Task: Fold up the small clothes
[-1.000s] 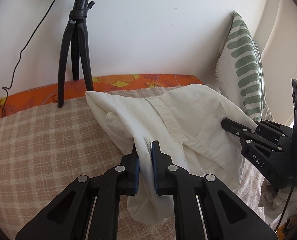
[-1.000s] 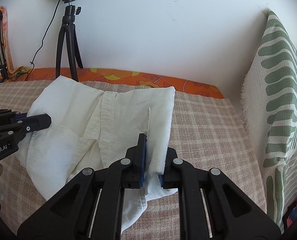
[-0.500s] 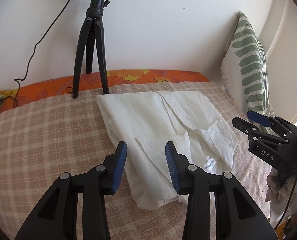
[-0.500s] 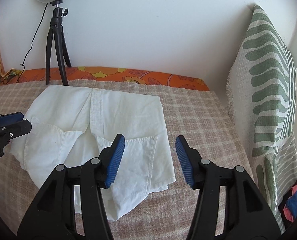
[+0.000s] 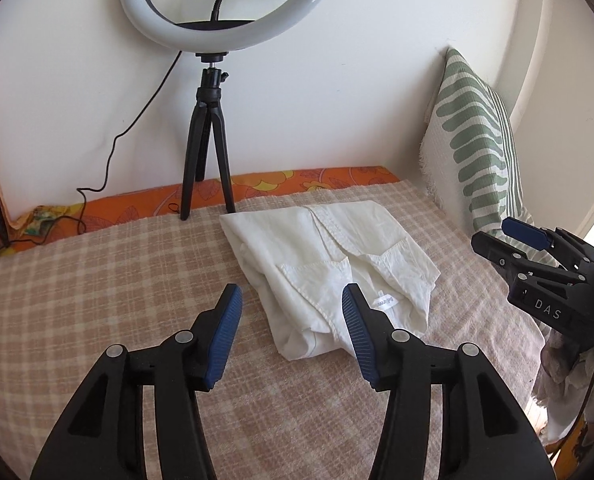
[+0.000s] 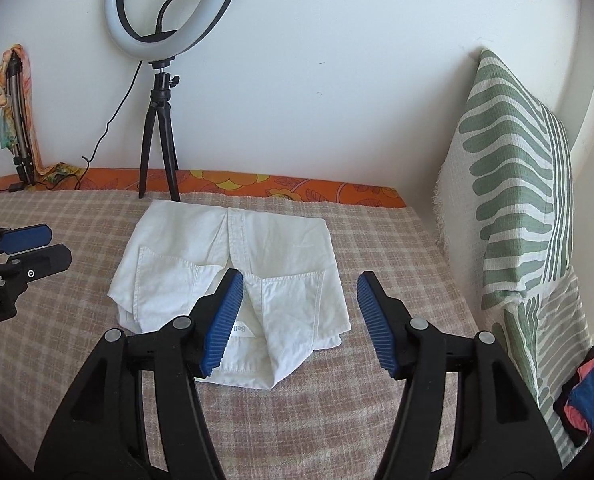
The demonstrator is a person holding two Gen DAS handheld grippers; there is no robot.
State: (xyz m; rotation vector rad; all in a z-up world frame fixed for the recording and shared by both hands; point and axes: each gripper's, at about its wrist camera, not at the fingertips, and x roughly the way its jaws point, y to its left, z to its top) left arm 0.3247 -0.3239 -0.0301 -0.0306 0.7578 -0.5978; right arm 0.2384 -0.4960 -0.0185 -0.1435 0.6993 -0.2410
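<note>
While both tools stand clear of the cloth, the following applies.

Risk, unfolding: the white shorts point(image 6: 233, 280) lie in loose layers; a pinch that takes only the top layer is judged likely to peel the fold open when lifted.
Risk, uneven hem: the near edge bulges and hangs past the upper layer; a further fold made without squaring it would probably lock in a skewed stack.
Risk, dragging: the plaid bed cover point(image 5: 97, 280) is soft; a tool tip pressed too low could catch the cover along with the cloth and pull both.
Risk, collision: the ring light tripod point(image 6: 159, 152) stands just behind the far edge of the garment; a forward sweep could knock it.

Left tool point(image 5: 289, 332): jaws spread wide, holding nothing, hovering over the near left corner of the garment.
Right tool point(image 6: 299, 320): jaws spread wide, holding nothing, hovering above the near right part of the garment.

Garment location: centre of the bed, between the tripod and the tools, well apart from the green-patterned pillow point(image 6: 513, 184) on the right.
Garment appearance: white woven fabric, folded into a rough rectangle, two patch pockets facing up, central seam running front to back, a small label point(image 6: 243, 330) showing at the near edge; light creases throughout.
Fold state: judged partly done; edges not aligned.
</note>
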